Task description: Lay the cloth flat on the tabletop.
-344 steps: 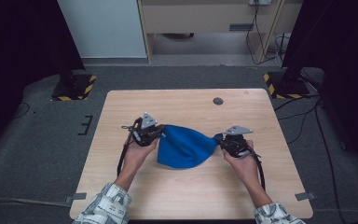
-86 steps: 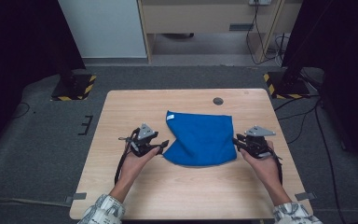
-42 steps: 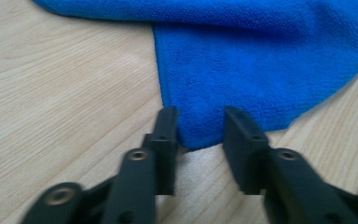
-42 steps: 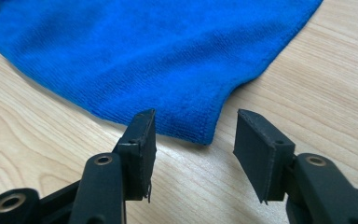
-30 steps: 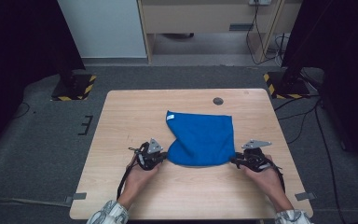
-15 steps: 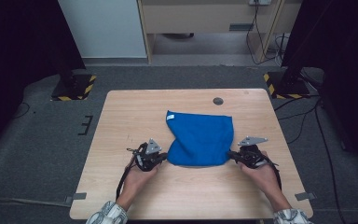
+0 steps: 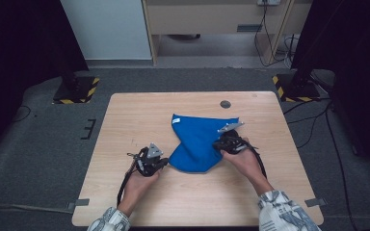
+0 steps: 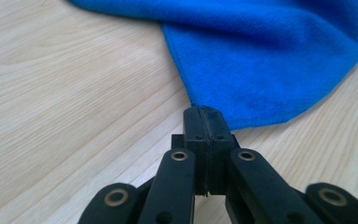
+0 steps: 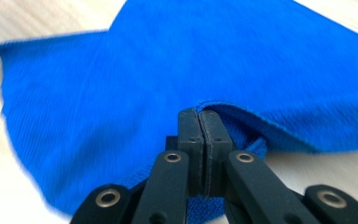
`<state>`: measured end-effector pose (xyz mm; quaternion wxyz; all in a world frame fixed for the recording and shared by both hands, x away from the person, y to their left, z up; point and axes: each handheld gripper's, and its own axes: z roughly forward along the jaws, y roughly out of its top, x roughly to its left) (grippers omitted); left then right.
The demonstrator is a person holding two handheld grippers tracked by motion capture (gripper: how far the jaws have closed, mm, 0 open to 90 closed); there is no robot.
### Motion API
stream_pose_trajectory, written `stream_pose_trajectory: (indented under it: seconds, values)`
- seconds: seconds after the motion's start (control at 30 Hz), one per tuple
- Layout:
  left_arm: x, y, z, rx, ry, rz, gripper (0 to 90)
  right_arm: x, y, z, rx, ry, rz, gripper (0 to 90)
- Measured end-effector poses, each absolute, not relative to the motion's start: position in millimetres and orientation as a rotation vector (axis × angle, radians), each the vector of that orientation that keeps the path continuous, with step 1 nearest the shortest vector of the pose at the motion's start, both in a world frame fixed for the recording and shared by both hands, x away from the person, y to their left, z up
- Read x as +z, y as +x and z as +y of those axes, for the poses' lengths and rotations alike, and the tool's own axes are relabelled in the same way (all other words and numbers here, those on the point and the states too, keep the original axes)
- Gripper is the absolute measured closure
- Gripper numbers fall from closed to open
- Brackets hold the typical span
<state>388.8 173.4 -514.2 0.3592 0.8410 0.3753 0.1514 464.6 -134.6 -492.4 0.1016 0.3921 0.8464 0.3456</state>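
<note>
Nearest the person, two patterned sleeves (image 7: 283, 211) come in over the wooden table (image 7: 125, 110), a hand behind each tool. On the left, the left gripper (image 7: 164, 163) sits low on the wood at the near left corner of the blue cloth (image 7: 197, 142). In the left gripper view its black jaws are pressed tight together, no gap showing, with their tips right at the corner of the cloth (image 8: 270, 60); whether they actually pinch the hem or just touch it cannot be told from here.

Over to the right gripper (image 7: 218, 143), a little farther up the table, lying over the cloth's right side. In the right gripper view its jaws are clamped flat together with a folded edge of the cloth (image 9: 168, 60) caught between them, the fabric lifted into a small arch just past the tips.

The cloth itself lies in the middle of the table, bunched into a rough triangle, its far edge spread wide and its white tag (image 7: 175, 121) at the far left corner. Beyond it, a dark round hole (image 7: 225, 104) in the tabletop near the far edge.
</note>
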Motion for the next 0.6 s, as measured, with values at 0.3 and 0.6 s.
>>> stream_pose_trajectory:
  seconds: [0.3,0.6]
  values:
    - [-519.2,395.6,178.2,0.368,2.168,0.968,90.0,-503.0,491.6,-99.3,0.925,1.126,2.561,76.8]
    - [-520.5,396.2,172.3,0.409,2.144,0.974,77.4,-487.2,486.7,-111.7,1.032,1.119,2.516,58.8]
